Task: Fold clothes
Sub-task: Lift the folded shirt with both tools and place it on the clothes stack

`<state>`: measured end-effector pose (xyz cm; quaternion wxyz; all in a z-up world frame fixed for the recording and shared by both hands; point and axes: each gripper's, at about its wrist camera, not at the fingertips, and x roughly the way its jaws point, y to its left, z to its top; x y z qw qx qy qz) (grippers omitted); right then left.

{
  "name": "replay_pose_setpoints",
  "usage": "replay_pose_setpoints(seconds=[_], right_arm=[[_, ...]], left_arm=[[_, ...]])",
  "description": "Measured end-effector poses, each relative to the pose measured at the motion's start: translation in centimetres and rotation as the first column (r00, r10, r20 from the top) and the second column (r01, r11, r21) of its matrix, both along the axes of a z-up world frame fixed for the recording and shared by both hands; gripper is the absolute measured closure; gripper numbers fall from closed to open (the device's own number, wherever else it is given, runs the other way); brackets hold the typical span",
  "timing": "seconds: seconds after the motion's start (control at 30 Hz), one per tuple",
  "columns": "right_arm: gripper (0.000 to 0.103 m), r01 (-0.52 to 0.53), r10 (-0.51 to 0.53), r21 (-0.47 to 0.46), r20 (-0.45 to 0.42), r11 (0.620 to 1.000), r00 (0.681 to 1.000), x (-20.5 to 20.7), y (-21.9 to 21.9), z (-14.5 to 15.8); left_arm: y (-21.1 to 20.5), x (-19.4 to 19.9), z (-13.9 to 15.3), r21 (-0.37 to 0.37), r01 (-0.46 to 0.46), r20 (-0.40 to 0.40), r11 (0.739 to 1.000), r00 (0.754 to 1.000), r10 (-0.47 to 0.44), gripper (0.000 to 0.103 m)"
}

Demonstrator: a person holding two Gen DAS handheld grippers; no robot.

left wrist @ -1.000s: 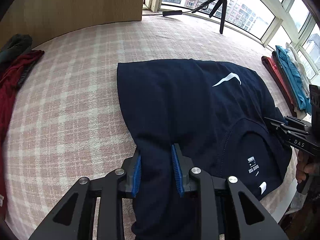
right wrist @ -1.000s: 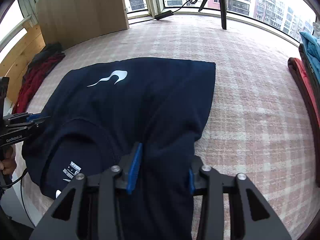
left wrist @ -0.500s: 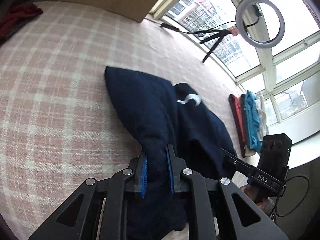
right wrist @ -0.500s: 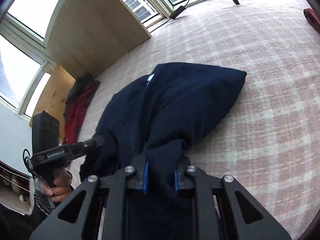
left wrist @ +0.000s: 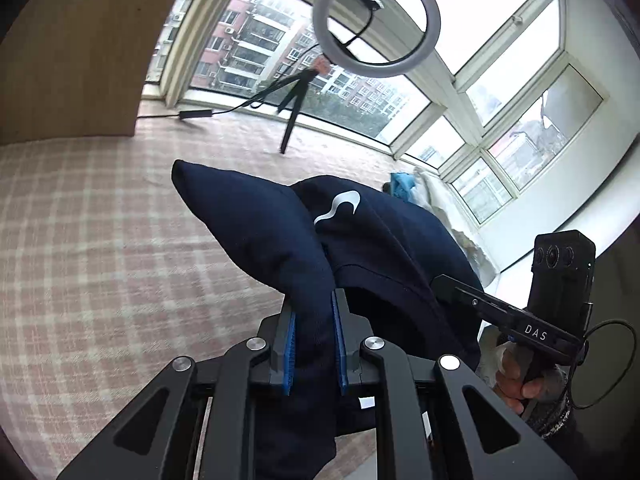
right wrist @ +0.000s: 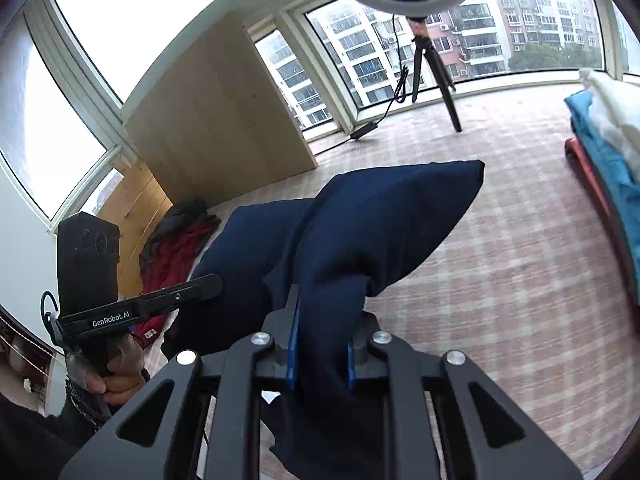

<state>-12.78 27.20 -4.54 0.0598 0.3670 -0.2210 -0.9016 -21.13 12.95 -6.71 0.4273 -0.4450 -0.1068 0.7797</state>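
Both the left gripper (left wrist: 314, 344) and right gripper (right wrist: 320, 354) clamp bunched navy shirt (left wrist: 376, 248) corners between their jaws, lifting it to fold over.

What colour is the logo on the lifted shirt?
White, on the navy shirt; the logo shows best in the left wrist view.

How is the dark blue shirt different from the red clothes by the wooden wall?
The dark blue shirt is lifted up, pinched by the left gripper and right gripper; the red clothes lie crumpled, untouched. The blue shirt has a white swoosh; the red clothes show none. Both are fabric.
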Motion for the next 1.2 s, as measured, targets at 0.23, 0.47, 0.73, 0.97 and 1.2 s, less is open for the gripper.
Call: replay_pose_setpoints(seconds=[0.23, 0.47, 0.73, 0.97, 1.2], right_arm=[[0.087, 0.065, -0.053, 0.146, -0.086, 0.987, 0.995, 4.1, 10.8, 6.2], [0.087, 0.083, -0.069, 0.276, -0.062, 0.957, 0.996, 5.9, 25.3, 9.9], [0.087, 0.049, -0.073, 0.392, 0.046, 0.919, 0.996, 3.7, 38.5, 8.3], [0.083, 0.022, -0.09, 0.3, 0.217, 0.954, 0.972, 1.4, 46.3, -2.0], [0.077, 0.069, -0.074, 0.311, 0.006, 0.948, 0.997, 5.0, 47.1, 4.1]], left_arm=[[12.3, 1.6, 5.7, 0.03, 0.072, -0.143, 0.997, 0.987, -0.067, 0.089], [26.7, 2.4, 8.4, 0.06, 0.093, -0.168, 0.994, 0.982, -0.082, 0.089], [36.1, 1.4, 5.1, -0.06, 0.043, -0.173, 0.997, 0.983, -0.052, 0.089], [36.3, -1.2, -0.9, -0.149, -0.02, -0.015, 0.989, 1.0, 0.018, 0.085], [33.6, 0.6, 6.4, -0.183, -0.064, -0.229, 0.981, 0.973, 0.02, 0.086]])
